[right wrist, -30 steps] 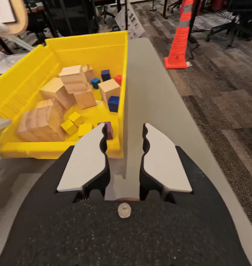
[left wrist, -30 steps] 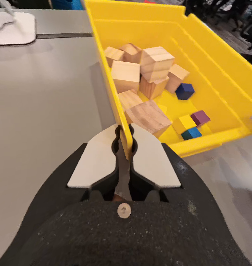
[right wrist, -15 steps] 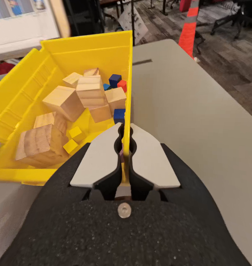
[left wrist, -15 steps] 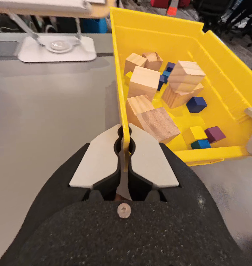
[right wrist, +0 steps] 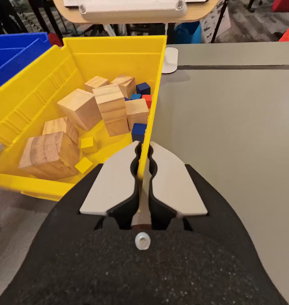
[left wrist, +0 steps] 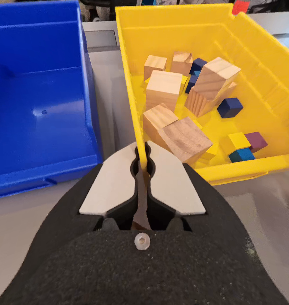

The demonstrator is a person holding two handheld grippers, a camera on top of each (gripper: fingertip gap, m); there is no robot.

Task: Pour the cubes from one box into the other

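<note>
Jaws clamp bin (left wrist: 173,21) over grey table (right wrist: 231,115)

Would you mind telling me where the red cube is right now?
In the right wrist view, the red cube lies in the yellow box, against its right wall, beside a teal cube.

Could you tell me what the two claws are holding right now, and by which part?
Both hold the yellow box: left claw shut on its left wall, right claw on its right wall.
</note>
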